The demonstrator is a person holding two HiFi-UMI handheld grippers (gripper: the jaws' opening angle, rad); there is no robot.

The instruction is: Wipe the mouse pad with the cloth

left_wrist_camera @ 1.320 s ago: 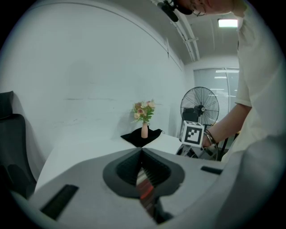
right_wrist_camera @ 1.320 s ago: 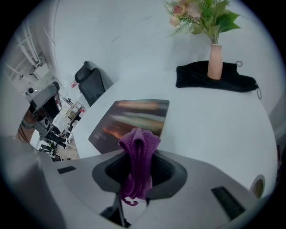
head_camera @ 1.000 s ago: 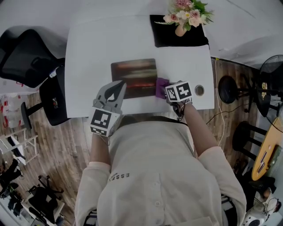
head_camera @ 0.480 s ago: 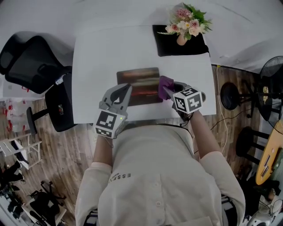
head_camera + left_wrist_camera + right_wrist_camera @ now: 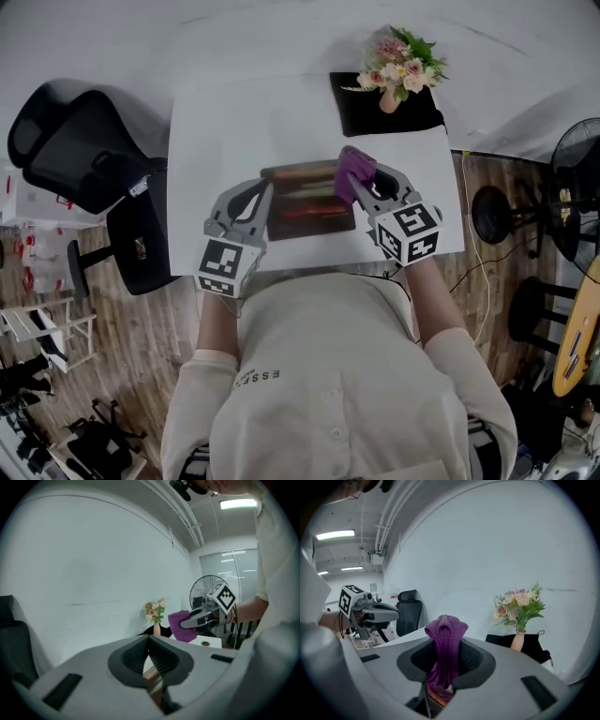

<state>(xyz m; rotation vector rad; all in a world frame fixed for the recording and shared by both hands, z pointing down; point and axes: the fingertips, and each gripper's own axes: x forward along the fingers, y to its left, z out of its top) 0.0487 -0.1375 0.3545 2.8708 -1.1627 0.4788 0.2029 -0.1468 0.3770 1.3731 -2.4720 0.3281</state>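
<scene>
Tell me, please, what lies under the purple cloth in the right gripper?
Under the cloth lies the right end of the mouse pad. The right gripper clamps the cloth in its jaws. The strip beneath is covered, so contact is unclear.

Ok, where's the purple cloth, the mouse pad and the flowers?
purple cloth (image 5: 352, 167), head view, its bunched middle.
mouse pad (image 5: 307, 204), head view, its bare middle.
flowers (image 5: 398, 52), head view, the pink blooms.

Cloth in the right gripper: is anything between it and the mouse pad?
Nothing visible does. The right gripper holds the purple cloth at the mouse pad's right edge; the flower vase stands farther back, off the pad.
</scene>
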